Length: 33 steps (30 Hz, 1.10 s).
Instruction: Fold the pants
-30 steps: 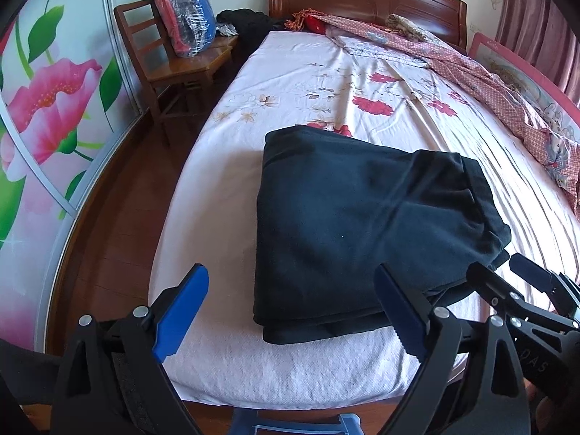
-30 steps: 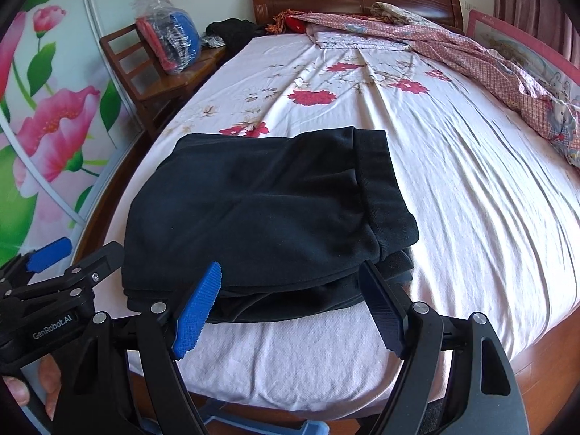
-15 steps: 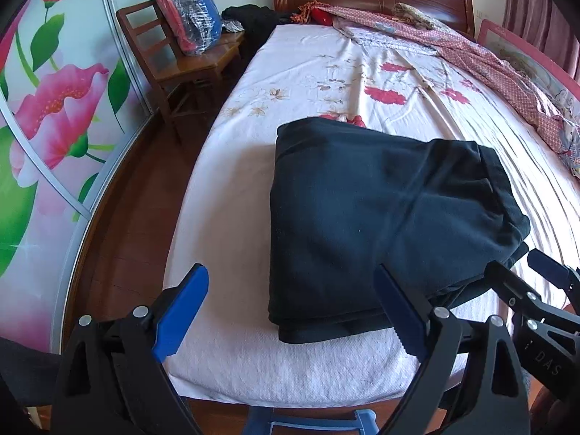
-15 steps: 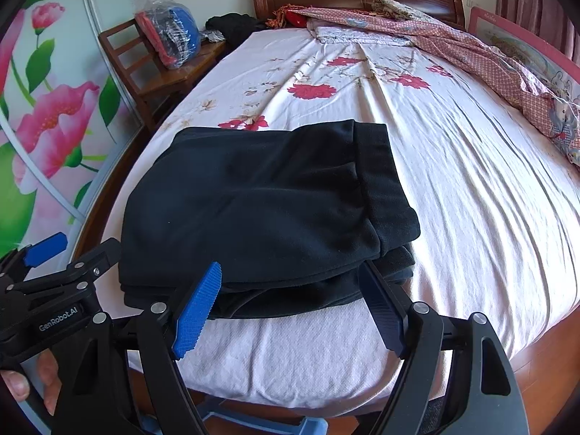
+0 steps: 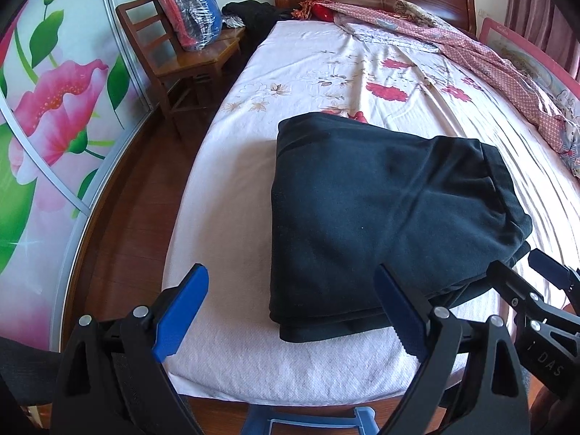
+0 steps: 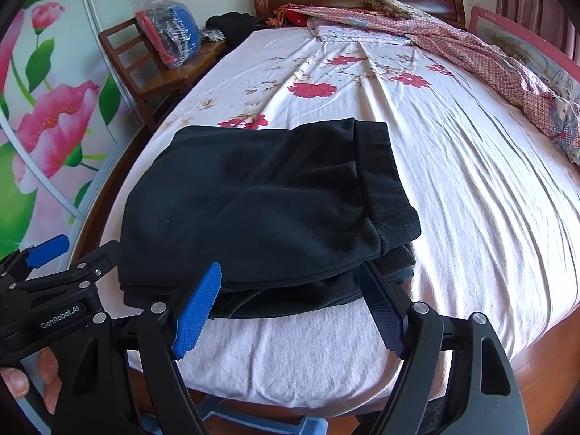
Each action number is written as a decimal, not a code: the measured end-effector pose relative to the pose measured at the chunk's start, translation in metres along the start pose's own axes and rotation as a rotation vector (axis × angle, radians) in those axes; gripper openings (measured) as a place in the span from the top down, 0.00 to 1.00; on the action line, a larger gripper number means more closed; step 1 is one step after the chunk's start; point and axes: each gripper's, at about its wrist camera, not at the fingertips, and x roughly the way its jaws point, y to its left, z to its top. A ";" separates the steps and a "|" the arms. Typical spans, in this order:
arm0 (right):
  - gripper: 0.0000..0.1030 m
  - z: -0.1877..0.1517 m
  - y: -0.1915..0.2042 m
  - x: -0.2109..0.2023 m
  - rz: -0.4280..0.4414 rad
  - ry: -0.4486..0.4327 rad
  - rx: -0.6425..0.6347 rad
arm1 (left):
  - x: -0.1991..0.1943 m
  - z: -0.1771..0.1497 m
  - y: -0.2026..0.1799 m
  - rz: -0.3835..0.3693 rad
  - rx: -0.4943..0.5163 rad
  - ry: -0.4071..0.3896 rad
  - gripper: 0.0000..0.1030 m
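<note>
The black pants (image 5: 380,217) lie folded in a thick rectangular stack on the near end of the bed (image 5: 224,333); they also show in the right wrist view (image 6: 261,210). My left gripper (image 5: 290,311) is open and empty, held just short of the stack's near left corner. My right gripper (image 6: 290,308) is open and empty, held just short of the stack's near right edge. Each gripper shows at the side of the other's view: the right one (image 5: 543,290) and the left one (image 6: 54,253).
A wooden chair (image 5: 181,58) with a plastic-wrapped bundle (image 5: 192,11) stands left of the bed. A patterned quilt (image 6: 471,47) lies along the bed's far right side. A flowered wardrobe door (image 5: 54,116) is at left. A blue stool (image 5: 311,420) is below the grippers.
Both grippers have drawn back a little from the pants and turned slightly left. The pants have not moved. Both grippers stay open.
</note>
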 end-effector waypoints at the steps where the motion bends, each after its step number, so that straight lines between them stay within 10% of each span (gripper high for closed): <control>1: 0.25 0.000 0.000 0.000 -0.004 -0.002 -0.001 | 0.000 0.000 0.000 -0.001 -0.001 0.000 0.10; 33: 0.25 0.002 0.005 -0.008 -0.022 -0.031 -0.049 | -0.026 0.006 0.010 -0.107 -0.041 -0.134 0.02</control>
